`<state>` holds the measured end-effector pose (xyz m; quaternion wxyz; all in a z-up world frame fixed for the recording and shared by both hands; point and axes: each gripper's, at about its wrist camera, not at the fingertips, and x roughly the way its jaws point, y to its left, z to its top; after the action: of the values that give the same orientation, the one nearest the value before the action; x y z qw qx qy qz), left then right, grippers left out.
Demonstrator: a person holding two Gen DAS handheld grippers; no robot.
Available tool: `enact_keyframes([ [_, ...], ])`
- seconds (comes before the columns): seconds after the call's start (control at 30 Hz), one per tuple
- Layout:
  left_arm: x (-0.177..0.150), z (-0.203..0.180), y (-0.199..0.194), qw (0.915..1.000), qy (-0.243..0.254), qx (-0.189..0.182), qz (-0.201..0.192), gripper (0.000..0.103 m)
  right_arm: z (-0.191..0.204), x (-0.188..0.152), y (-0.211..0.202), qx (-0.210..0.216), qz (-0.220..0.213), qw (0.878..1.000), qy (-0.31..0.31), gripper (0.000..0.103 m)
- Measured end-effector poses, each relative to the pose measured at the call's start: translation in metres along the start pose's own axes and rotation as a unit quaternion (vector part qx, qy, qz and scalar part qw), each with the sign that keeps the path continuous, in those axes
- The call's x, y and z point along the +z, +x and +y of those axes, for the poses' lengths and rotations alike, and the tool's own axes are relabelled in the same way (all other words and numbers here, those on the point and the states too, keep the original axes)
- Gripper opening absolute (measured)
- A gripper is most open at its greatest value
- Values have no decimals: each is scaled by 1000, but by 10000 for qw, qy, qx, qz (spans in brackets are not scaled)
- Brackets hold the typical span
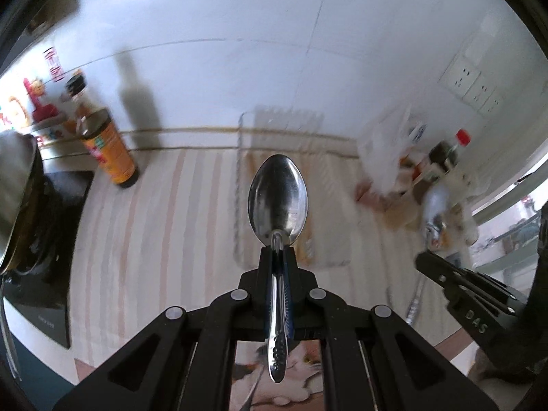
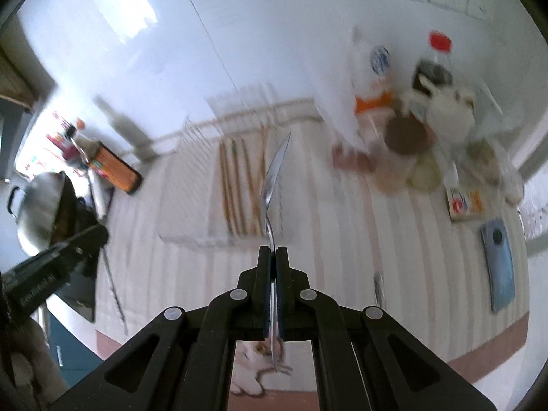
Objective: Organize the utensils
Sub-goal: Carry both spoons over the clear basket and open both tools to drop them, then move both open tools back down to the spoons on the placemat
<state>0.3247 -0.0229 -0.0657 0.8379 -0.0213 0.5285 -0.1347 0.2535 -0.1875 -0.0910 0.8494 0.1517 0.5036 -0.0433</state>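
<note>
- Left wrist view: a kitchen counter is seen covered by a striped cloth [image 1: 154, 226] in pink and cream, backed by a white tiled wall [image 1: 239, 34] on which wall sockets [image 1: 476, 82] are mounted at the right.
- A steel spoon [image 1: 278, 202] is held by the left gripper [image 1: 278, 257], its fingers clamped on the neck, the bowl raised above a clear tray [image 1: 239, 185] on the cloth.
- An orange-labelled bottle [image 1: 108, 147] is stood at the left near a black cooktop [image 1: 51, 239]; a metal pot [image 1: 17, 185] is cut off by the frame edge.
- The clutter at the right, with a red-capped bottle [image 1: 448, 150], is blurred and hard to make out; the other gripper is partly seen at the lower right.
- Right wrist view: the same cloth and wall are shown, with a second spoon [image 2: 275, 185] seen edge-on, gripped at its handle by the right gripper [image 2: 273, 257], whose fingers are closed on it.
- Wooden chopsticks [image 2: 239, 188] are laid in the tray [image 2: 191, 233] just beyond the spoon.
- A blue phone [image 2: 498, 260] and a small box [image 2: 465, 202] are lain on the cloth at the right; the bags and bottles behind them are smeared by motion blur.
- Another utensil [image 2: 378, 287] is lain on the cloth near the right gripper, too blurred to identify.
</note>
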Motion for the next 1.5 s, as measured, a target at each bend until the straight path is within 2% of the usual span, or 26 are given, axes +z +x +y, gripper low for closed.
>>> enact_keyframes([
  [0.1, 24, -4, 6, 9999, -50, -110, 15, 4, 9, 27, 0, 70, -105, 9999, -83, 3],
  [0.23, 59, -2, 32, 9991, -191, -279, 247, 4, 18, 62, 11, 151, -145, 9997, -144, 3],
  [0.43, 91, 14, 81, 9963, -403, -275, 702, 4, 31, 103, 57, 202, 186, 9994, -223, 3],
  [0.7, 97, 28, 128, 9896, -609, -264, 1273, 4, 32, 109, 119, 150, 687, 9971, -286, 3],
  [0.8, 93, 32, 131, 9877, -731, -320, 1343, 5, 32, 110, 132, 108, 832, 9959, -337, 3],
  [0.9, 88, 31, 128, 9889, -659, -178, 1321, 6, 28, 109, 143, 92, 1002, 9946, -270, 5],
  [1.0, 85, 32, 116, 9915, -524, 253, 1168, 9, 25, 108, 138, 59, 950, 9952, -210, 11],
  [1.07, 81, 31, 105, 9921, -353, 668, 999, 18, 22, 107, 132, 20, 869, 9960, -201, 12],
  [1.13, 76, 32, 92, 9922, -250, 933, 792, 41, 18, 105, 121, -58, 746, 9971, -155, 13],
  [1.2, 66, 34, 75, 9910, -185, 1199, 564, 55, 10, 102, 103, -206, 546, 9982, -110, 21],
  [1.27, 58, 35, 60, 9902, -155, 1350, 324, 62, 1, 98, 85, -302, 378, 9988, -1, 27],
  [1.33, 47, 36, 47, 9885, -100, 1508, 73, 77, -7, 92, 71, -394, 245, 9989, 87, 33],
  [1.37, 37, 37, 38, 9871, -69, 1593, -119, 81, -14, 85, 59, -441, 147, 9988, 184, 37],
  [1.43, 24, 38, 30, 9876, -54, 1547, -246, 98, -25, 77, 46, -474, 58, 9983, 324, 43],
  [1.5, 7, 38, 27, 9897, -23, 1416, -206, 103, -39, 60, 32, -503, -22, 9974, 507, 50],
])
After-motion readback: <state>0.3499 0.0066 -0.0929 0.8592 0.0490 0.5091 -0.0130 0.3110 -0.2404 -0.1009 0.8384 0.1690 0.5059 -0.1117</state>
